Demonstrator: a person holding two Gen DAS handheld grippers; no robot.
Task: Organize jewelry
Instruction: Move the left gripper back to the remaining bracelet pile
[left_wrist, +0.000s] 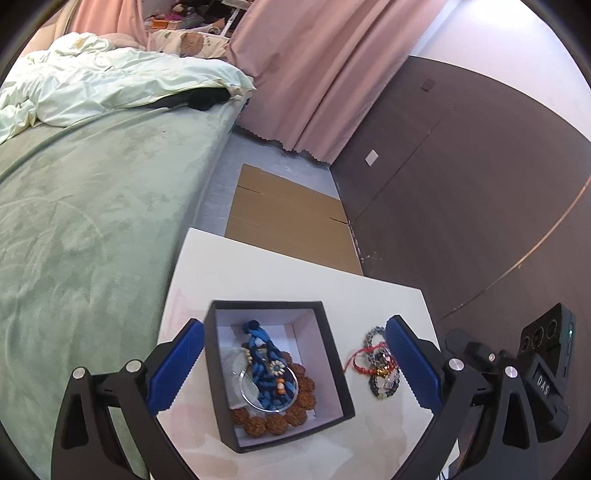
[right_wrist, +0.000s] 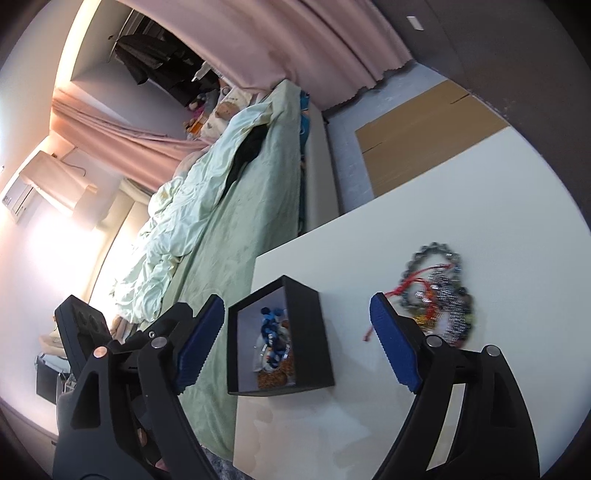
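Bracelets half sorted: some lie in the black box, a tangled pile waits just beside it on the white table.
Both the left gripper and right gripper stand wide open, empty. Inside: blue braided cord, clear bangle, knobbly brown seed beads. Outside: grey beads, red string, interlaced. My worry is that one pinch drags neighbouring strands, scattering them or nudging the light cardboard box.
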